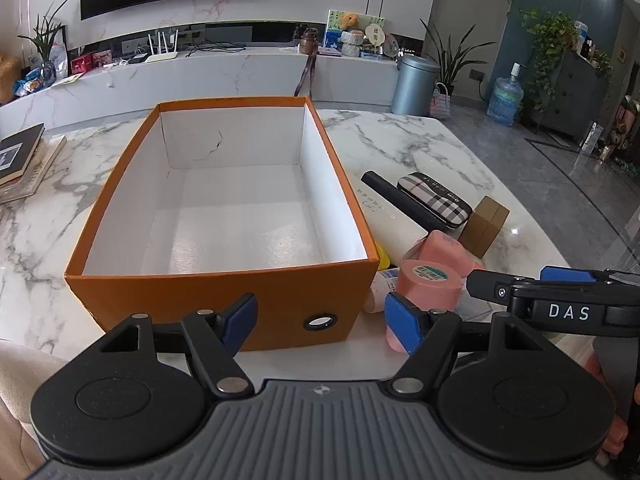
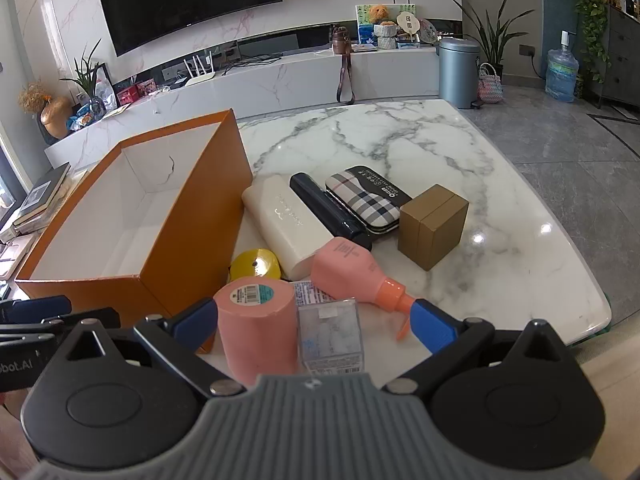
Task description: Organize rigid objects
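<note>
Nothing is packed yet: the orange box (image 1: 224, 216) is sitting empty on the marble bench (image 2: 400, 136), while bottles, cases and a pink roll (image 2: 256, 328) are waiting at its three o'clock side. The left tongs (image 1: 320, 316) and right tongs (image 2: 316, 324) are both hovering spread wide, gripping nothing.

From my left camera the box (image 1: 224, 280) hides most of the yellow roll (image 1: 383, 258), and I can't read the cream case's (image 2: 286, 224) tiny lettering in either view.
</note>
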A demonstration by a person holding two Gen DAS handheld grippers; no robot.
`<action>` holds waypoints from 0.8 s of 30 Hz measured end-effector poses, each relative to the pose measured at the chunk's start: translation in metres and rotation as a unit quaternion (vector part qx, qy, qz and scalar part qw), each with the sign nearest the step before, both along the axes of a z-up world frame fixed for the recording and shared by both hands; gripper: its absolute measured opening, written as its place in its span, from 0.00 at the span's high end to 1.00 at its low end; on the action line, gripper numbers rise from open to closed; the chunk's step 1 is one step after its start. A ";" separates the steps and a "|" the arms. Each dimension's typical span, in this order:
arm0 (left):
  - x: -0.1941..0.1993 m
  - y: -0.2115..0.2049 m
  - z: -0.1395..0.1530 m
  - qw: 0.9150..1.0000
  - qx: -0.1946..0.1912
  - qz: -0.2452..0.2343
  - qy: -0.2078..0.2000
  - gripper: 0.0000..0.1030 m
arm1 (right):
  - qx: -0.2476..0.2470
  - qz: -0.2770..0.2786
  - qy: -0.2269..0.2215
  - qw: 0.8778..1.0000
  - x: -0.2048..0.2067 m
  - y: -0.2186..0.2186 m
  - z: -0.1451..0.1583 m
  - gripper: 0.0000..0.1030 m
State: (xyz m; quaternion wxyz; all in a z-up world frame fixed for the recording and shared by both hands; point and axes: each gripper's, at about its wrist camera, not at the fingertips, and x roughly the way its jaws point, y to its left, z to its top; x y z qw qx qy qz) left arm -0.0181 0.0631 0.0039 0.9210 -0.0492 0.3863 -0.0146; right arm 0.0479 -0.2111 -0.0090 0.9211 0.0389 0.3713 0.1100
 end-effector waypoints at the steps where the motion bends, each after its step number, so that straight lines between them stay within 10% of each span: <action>1: 0.000 0.000 0.000 1.000 0.001 0.000 0.000 0.18 | 0.000 0.000 0.000 1.000 0.000 0.000 0.000 0.02; 24: -0.002 0.002 0.000 1.000 0.000 0.001 0.003 0.18 | 0.000 0.000 0.001 1.000 0.000 0.000 -0.001 0.02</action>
